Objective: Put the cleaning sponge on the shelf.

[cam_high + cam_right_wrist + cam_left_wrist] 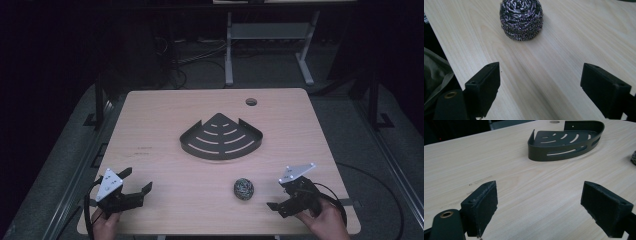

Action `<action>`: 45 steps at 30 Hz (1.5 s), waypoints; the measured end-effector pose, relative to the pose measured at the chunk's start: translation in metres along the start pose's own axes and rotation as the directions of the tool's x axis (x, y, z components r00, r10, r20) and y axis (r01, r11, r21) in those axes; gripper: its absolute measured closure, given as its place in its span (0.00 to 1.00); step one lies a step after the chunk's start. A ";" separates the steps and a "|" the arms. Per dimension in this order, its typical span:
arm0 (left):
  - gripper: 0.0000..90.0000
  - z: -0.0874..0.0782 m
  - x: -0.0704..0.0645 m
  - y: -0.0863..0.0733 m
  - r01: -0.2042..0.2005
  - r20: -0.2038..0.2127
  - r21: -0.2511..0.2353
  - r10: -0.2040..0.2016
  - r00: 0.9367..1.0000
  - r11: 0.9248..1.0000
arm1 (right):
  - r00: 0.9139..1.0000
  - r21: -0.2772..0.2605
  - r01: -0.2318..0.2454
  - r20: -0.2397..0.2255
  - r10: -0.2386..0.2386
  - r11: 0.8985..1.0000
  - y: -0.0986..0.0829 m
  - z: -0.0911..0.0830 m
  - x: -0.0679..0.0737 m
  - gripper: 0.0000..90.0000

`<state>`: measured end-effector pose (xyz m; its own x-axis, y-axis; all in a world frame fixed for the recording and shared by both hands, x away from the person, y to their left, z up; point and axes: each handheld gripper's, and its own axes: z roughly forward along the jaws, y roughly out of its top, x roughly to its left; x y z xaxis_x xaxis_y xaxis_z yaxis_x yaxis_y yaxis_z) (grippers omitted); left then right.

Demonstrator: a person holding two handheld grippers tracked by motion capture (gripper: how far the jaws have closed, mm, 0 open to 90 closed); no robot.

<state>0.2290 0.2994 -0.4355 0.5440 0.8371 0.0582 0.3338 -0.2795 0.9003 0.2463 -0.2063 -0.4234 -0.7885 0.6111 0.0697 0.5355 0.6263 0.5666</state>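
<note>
Steel wool scrubber, the coiled silvery ball kind, is sitting on the light wood tabletop toward the near right, and it's the thing closest to the right gripper. That gripper is just to the right of it near the front edge, not touching it, and its fingers are spread wide with nothing between them. In the right gripper view the scrubber sits straight ahead of the open fingers, a bit left of centre, with bare wood in the gap

The left gripper is over at the near left corner of the tabletop, well apart from the scrubber. Same deal there: fingers wide open, holding nothing, just wood grain between the pads

Farther back, around the middle of the tabletop, there's a black metal corner caddy, fan shaped with curved slots cut in the bottom and a low wall around it, its curved side facing the near edge. In the left gripper view the caddy is up ahead and to the right. There's also a small round hole in the tabletop at the far side, just beyond the caddy
</note>
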 end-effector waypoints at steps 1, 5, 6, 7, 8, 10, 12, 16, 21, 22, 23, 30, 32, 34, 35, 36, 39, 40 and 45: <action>0.15 0.000 0.000 0.000 0.002 0.001 0.000 -0.002 1.000 1.000 | 1.000 0.003 0.008 0.000 -0.008 1.000 0.002 0.001 0.001 0.17; 0.15 0.000 0.000 0.000 0.000 -0.003 0.001 0.000 1.000 1.000 | 1.000 0.000 0.017 -0.003 -0.017 1.000 0.008 0.003 0.003 0.17; 0.15 0.000 0.000 0.000 0.001 -0.003 0.000 -0.001 1.000 1.000 | 1.000 -0.002 0.021 -0.006 -0.021 1.000 0.010 0.004 0.003 0.17; 0.15 -0.001 0.000 0.000 0.001 -0.003 0.000 -0.001 1.000 1.000 | 1.000 0.000 0.023 -0.008 -0.023 1.000 0.011 0.005 0.003 0.17; 0.15 -0.001 0.000 0.000 0.001 -0.004 -0.001 -0.001 1.000 1.000 | 1.000 0.005 0.027 -0.012 -0.027 1.000 0.013 0.007 0.004 0.17; 0.15 -0.001 0.001 0.000 0.001 -0.004 -0.001 -0.001 1.000 1.000 | 0.999 0.012 0.039 -0.016 -0.039 0.999 0.016 0.009 0.005 0.17; 0.15 -0.001 0.001 0.000 0.002 -0.003 -0.001 -0.002 1.000 1.000 | 0.999 0.016 0.048 -0.019 -0.047 0.999 0.019 0.011 0.007 0.17; 0.15 -0.001 0.001 0.000 0.003 -0.005 -0.003 -0.003 1.000 1.000 | 0.998 0.025 0.063 -0.026 -0.063 0.998 0.026 0.014 0.008 0.17; 0.15 -0.001 0.002 0.000 0.005 -0.005 -0.006 -0.005 1.000 1.000 | 0.996 0.041 0.085 -0.031 -0.083 0.996 0.034 0.018 0.010 0.17; 0.15 -0.001 0.002 0.000 0.006 -0.006 -0.006 -0.006 1.000 1.000 | 0.996 0.044 0.088 -0.032 -0.086 0.995 0.036 0.019 0.011 0.17; 0.15 -0.002 0.002 0.000 0.006 -0.005 -0.006 -0.006 1.000 1.000 | 0.996 0.045 0.089 -0.035 -0.088 0.995 0.038 0.021 0.011 0.17; 0.15 -0.001 0.002 0.000 0.007 -0.006 -0.007 -0.007 1.000 1.000 | 0.993 0.059 0.114 -0.044 -0.112 0.992 0.046 0.027 0.014 0.17; 0.15 -0.002 0.002 0.000 0.007 -0.006 -0.007 -0.007 1.000 1.000 | 0.992 0.060 0.117 -0.049 -0.114 0.991 0.048 0.029 0.014 0.17; 0.15 -0.002 0.002 0.000 0.007 -0.010 -0.008 -0.007 1.000 1.000 | 0.992 0.067 0.116 -0.050 -0.113 0.991 0.050 0.031 0.014 0.17; 0.15 -0.002 0.002 0.000 0.008 -0.010 -0.008 -0.008 1.000 1.000 | 0.991 0.070 0.123 -0.051 -0.120 0.990 0.051 0.032 0.013 0.17; 0.15 -0.002 0.002 0.000 0.008 -0.009 -0.009 -0.008 1.000 1.000 | 0.991 0.070 0.125 -0.054 -0.121 0.990 0.052 0.034 0.013 0.17; 0.15 -0.002 0.002 0.000 0.008 -0.009 -0.009 -0.008 1.000 1.000 | 0.990 0.072 0.130 -0.057 -0.126 0.989 0.055 0.037 0.014 0.17; 0.15 -0.002 0.002 0.000 0.008 -0.009 -0.008 -0.008 1.000 1.000 | 0.990 0.074 0.129 -0.062 -0.124 0.989 0.056 0.038 0.015 0.17; 0.15 -0.002 0.002 0.000 0.010 -0.010 -0.012 -0.010 1.000 1.000 | 0.989 0.086 0.140 -0.067 -0.134 0.986 0.060 0.044 0.016 0.17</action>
<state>0.2285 0.3023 -0.4339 0.5331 0.8444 0.0534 0.3295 -0.2653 0.9061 0.2789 -0.1376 -0.4243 -0.8716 0.4878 0.0480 0.4443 0.7449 0.4977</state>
